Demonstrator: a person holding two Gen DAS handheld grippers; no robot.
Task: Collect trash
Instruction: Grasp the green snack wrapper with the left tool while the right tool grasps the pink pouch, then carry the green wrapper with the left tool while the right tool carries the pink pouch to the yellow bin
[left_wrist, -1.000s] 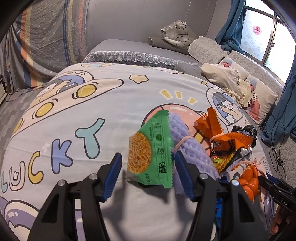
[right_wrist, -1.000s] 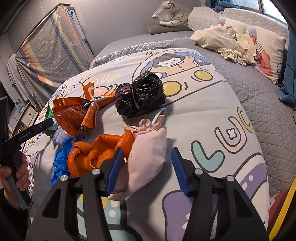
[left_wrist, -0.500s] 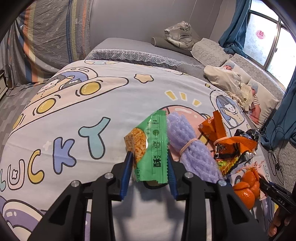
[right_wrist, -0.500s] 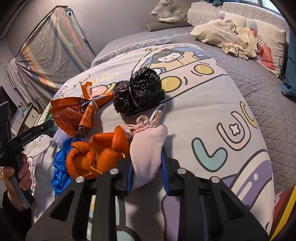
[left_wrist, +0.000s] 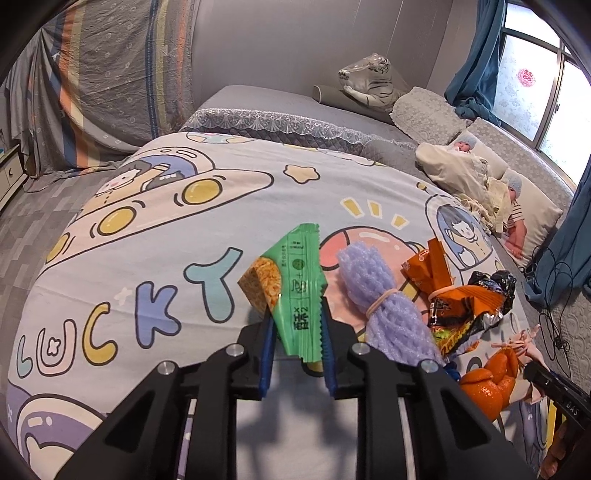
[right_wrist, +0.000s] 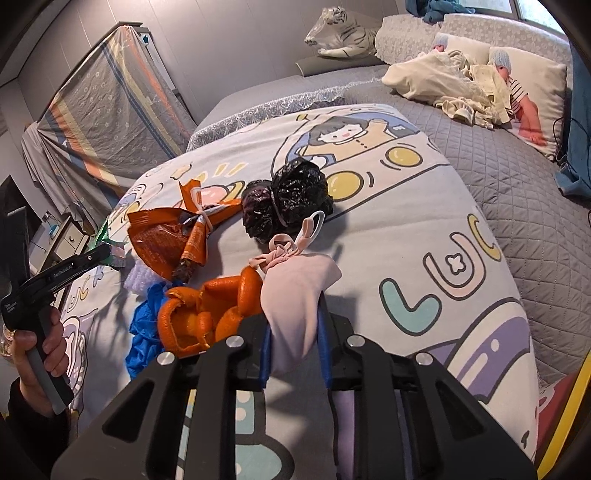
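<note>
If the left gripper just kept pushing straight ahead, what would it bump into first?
Probably only the cartoon bedspread. The left gripper already pinches the green noodle wrapper, and nothing else seems to lie straight ahead, though depth is unclear.

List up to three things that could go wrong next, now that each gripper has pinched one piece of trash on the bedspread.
1. The left gripper holds the green noodle wrapper by one crumpled end; the thin film might slip out on lifting.
2. The right gripper squeezes the soft pink pouch; it may sag or pull free.
3. The orange peel touches the pouch and could get dragged along.
</note>
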